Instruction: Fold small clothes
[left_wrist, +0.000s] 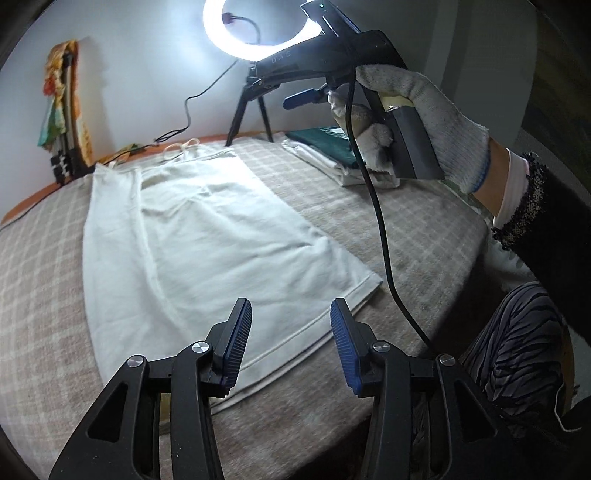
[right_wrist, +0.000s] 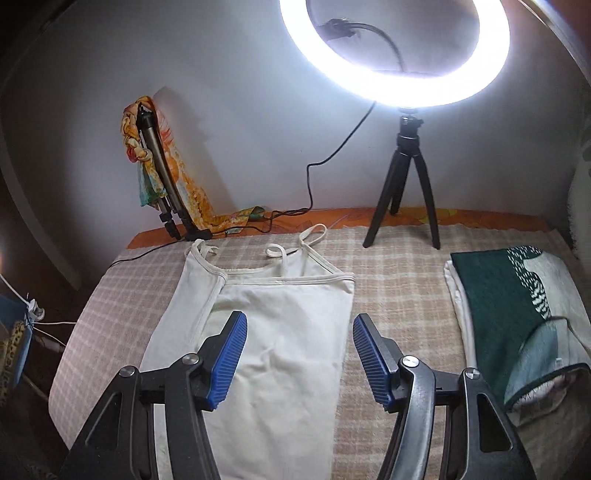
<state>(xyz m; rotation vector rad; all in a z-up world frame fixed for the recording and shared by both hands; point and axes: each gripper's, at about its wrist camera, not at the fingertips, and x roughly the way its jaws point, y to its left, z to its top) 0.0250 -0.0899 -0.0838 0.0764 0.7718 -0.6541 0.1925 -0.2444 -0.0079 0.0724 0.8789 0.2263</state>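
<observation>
A white strappy camisole (left_wrist: 207, 236) lies flat on the checked blanket (left_wrist: 406, 229), straps toward the wall and hem nearest me. A long crease runs down its left side. My left gripper (left_wrist: 291, 306) hovers open just above the hem, with nothing between its fingers. A gloved hand (left_wrist: 424, 122) holds the right gripper high at the upper right of the left wrist view. In the right wrist view the camisole (right_wrist: 288, 332) spreads below the right gripper (right_wrist: 300, 321), which is open, empty and raised clear of the cloth.
A stack of folded clothes (right_wrist: 491, 306), green on white, sits at the right of the blanket (right_wrist: 399, 280). A ring light on a black tripod (right_wrist: 402, 184) stands at the far edge, its cable trailing left. A pole draped with a colourful scarf (right_wrist: 159, 173) leans on the wall.
</observation>
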